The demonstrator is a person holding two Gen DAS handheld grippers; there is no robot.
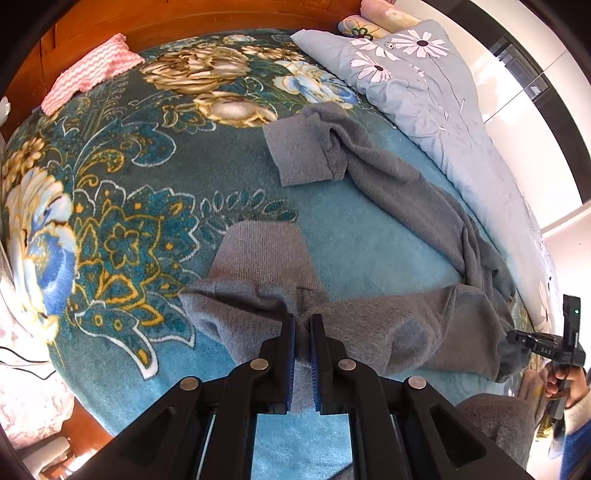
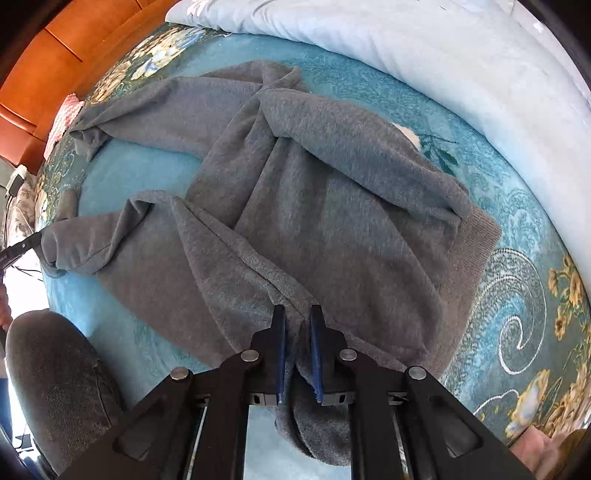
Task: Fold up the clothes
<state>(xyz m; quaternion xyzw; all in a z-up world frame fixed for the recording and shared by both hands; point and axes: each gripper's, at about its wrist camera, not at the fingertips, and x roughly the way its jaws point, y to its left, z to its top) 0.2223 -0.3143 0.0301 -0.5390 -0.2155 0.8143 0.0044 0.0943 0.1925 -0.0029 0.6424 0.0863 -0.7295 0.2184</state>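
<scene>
Bedroom, floral bed blanket (image 1: 155, 192), quilt (image 1: 436, 96), pillows (image 1: 373, 18)
</scene>
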